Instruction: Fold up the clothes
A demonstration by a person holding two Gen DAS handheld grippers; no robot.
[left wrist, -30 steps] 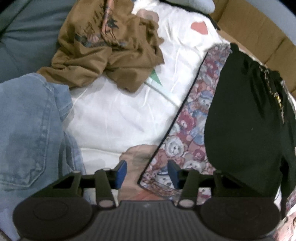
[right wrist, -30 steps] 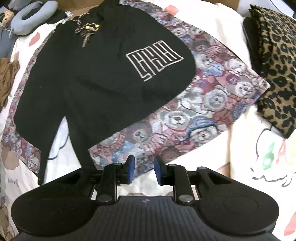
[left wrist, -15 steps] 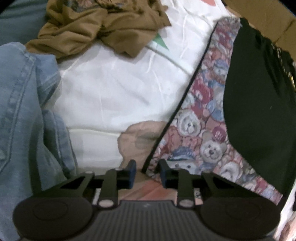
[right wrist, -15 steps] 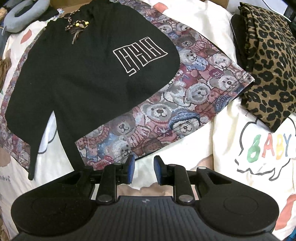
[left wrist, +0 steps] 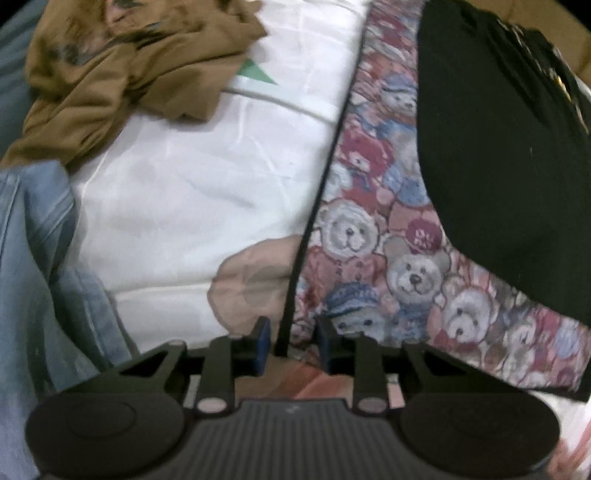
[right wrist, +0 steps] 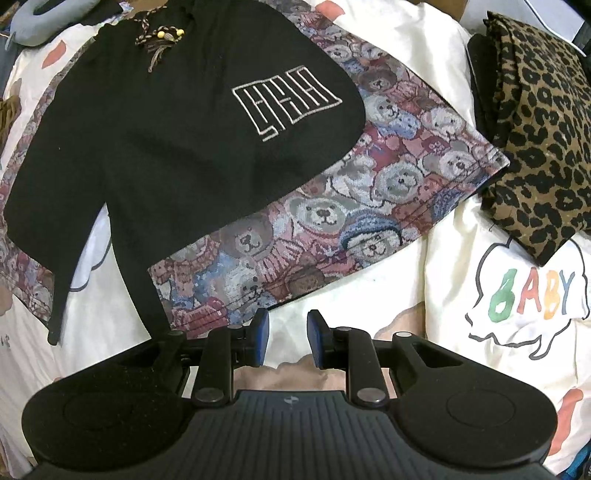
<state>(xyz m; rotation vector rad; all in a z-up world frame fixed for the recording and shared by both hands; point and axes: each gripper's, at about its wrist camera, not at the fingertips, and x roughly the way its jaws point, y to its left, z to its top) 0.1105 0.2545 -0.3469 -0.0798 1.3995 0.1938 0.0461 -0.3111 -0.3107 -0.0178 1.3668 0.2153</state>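
Observation:
A black garment (right wrist: 184, 147) with a white outlined logo and a beaded drawstring lies flat on a teddy-bear print cloth (right wrist: 332, 229), spread over a white printed sheet (right wrist: 406, 277). My left gripper (left wrist: 293, 343) points down at the near left corner of the bear cloth (left wrist: 369, 258). Its fingers stand a little apart and straddle the cloth's dark edge without pressing on it. The black garment (left wrist: 498, 147) lies to the right. My right gripper (right wrist: 288, 339) hovers just off the bear cloth's near edge, open over bare sheet with nothing between its fingers.
A crumpled brown garment (left wrist: 122, 74) lies at the far left and blue jeans (left wrist: 33, 277) at the near left. Folded leopard-print fabric (right wrist: 535, 129) sits to the right of the bear cloth. A grey neck pillow (right wrist: 33, 18) lies at the far left corner.
My left gripper has sunk toward the bear cloth's corner and its jaws have narrowed around the dark edge. The right gripper has barely moved.

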